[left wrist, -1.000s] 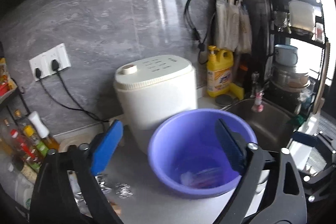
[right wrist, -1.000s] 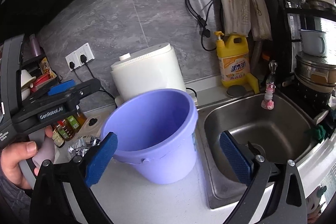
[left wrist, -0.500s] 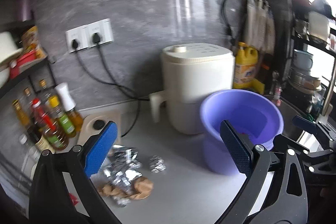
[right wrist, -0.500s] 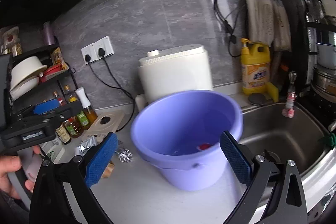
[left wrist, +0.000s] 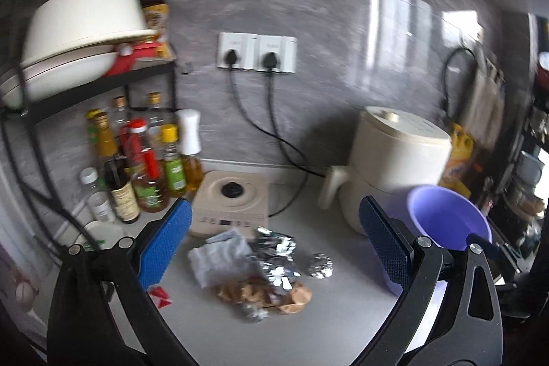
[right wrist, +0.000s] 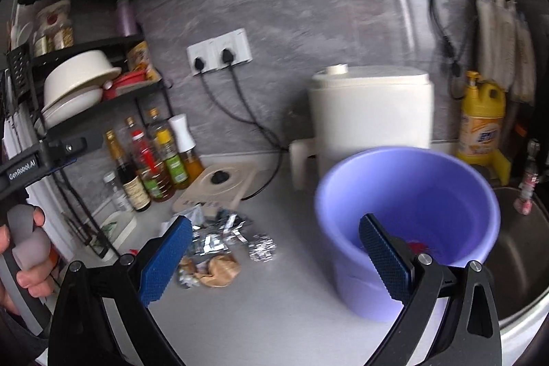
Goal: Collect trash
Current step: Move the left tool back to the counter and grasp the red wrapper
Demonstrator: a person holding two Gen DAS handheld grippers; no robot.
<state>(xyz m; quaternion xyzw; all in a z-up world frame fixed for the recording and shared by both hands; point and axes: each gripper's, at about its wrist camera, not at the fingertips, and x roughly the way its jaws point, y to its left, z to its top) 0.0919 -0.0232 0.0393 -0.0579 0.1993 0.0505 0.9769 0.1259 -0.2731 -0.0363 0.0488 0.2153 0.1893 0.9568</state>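
A pile of trash lies on the white counter: crumpled foil (left wrist: 276,254), a foil ball (left wrist: 319,266), a clear plastic wrapper (left wrist: 219,258) and brown crumpled paper (left wrist: 267,292). It also shows in the right wrist view, with foil (right wrist: 219,234), a foil ball (right wrist: 262,247) and brown paper (right wrist: 219,270). A purple bucket (right wrist: 408,222) stands to the right, also seen in the left wrist view (left wrist: 446,220), with red scraps inside. My left gripper (left wrist: 274,246) is open and empty above the pile. My right gripper (right wrist: 274,256) is open and empty between pile and bucket.
A white appliance (left wrist: 394,167) stands behind the bucket. A beige scale (left wrist: 233,204) and sauce bottles (left wrist: 144,167) sit left, under a black shelf with bowls (left wrist: 79,33). Yellow detergent (right wrist: 482,122) and the sink (right wrist: 514,246) are at the right.
Both grippers have swung left, away from the bucket. The trash pile has come into the middle of the left view. Both stay open and empty.
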